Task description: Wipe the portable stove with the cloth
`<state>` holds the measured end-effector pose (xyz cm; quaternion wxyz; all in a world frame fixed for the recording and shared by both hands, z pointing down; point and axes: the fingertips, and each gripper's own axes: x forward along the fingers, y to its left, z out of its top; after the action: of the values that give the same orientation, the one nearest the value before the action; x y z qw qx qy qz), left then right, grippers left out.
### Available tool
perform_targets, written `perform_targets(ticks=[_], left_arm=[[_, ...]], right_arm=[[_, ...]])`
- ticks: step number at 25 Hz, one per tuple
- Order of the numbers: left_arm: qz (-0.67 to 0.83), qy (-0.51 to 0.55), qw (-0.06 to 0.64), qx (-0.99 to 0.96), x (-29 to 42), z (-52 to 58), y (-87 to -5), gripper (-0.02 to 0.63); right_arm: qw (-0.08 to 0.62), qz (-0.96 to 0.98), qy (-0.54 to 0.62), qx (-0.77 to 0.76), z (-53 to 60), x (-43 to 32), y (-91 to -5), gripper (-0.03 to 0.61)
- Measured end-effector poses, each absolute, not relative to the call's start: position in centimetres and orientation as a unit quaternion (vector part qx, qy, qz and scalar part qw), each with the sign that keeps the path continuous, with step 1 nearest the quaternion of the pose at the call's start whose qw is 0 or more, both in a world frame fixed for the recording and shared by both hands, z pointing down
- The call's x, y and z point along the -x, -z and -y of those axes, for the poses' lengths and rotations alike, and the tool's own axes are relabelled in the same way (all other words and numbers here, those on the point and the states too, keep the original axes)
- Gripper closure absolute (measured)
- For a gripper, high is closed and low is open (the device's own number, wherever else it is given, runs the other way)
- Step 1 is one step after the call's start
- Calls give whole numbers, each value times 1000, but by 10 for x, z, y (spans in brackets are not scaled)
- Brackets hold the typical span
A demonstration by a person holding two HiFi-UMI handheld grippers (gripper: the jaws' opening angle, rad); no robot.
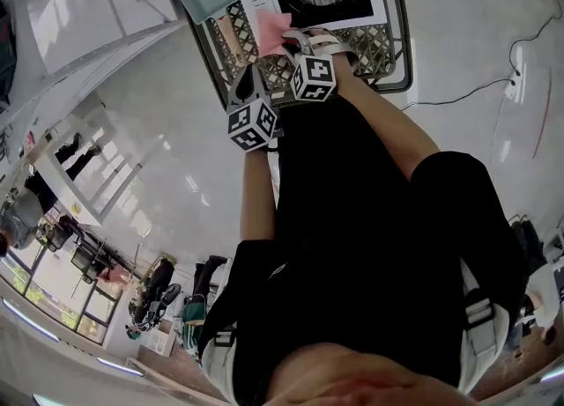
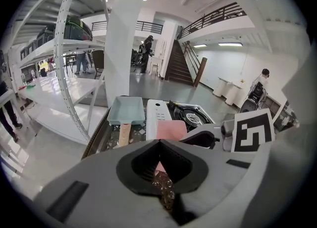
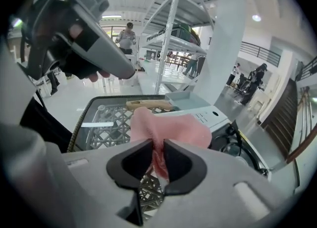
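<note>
Right gripper [image 3: 158, 149] pinches cloth [image 3: 171, 127], partly hiding stove [image 3: 219, 116].

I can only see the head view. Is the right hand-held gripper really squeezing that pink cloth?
Observer: Yes. The right gripper view shows the right hand-held gripper with its jaws closed on the pink cloth.
Operator: Is the left one holding anything?
Observer: No. The left hand-held gripper has its jaws together, nothing between them.
Operator: What's that blue-green thing?
Observer: A teal pan with a wooden handle, beside the portable stove.
</note>
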<state>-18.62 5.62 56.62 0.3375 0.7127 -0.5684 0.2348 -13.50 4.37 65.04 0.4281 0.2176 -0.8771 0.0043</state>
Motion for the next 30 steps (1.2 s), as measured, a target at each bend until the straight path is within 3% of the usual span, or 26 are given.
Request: perform_targets(ticks=[30], left_arm=[[458, -281, 317, -782, 91, -47, -575, 615]], right_arm=[[429, 833, -80, -341, -45, 23, -651, 512]])
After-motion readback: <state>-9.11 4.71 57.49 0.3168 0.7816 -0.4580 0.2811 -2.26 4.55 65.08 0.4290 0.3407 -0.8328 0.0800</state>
